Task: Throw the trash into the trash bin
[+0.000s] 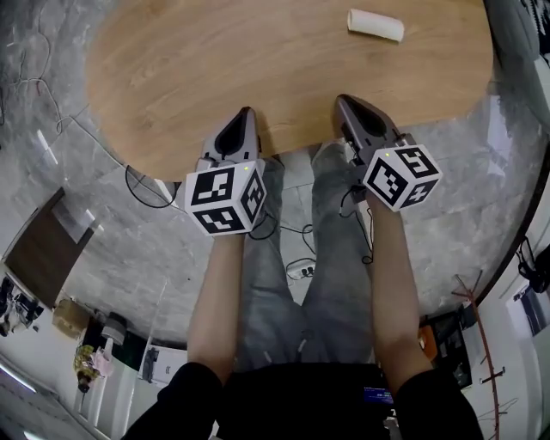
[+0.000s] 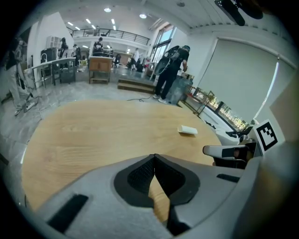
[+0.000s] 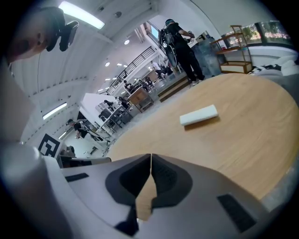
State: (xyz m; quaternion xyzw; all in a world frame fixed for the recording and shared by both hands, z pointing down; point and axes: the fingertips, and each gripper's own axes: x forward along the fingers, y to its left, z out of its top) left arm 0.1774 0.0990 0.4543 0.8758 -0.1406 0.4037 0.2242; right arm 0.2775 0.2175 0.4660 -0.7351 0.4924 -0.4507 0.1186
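A small white flat piece of trash (image 1: 375,24) lies on the round wooden table (image 1: 215,77), toward its far right; it also shows as the white piece (image 2: 188,130) in the left gripper view and as the white piece (image 3: 199,115) in the right gripper view. My left gripper (image 1: 247,112) hovers at the table's near edge, jaws shut with nothing between them. My right gripper (image 1: 342,100) is beside it over the near edge, also shut and empty, well short of the trash. No trash bin is in view.
Grey marbled floor surrounds the table, with cables and a power strip (image 1: 301,270) by the person's legs. A person with a backpack (image 2: 170,70) stands beyond the table near shelves. Desks and other people stand in the far background.
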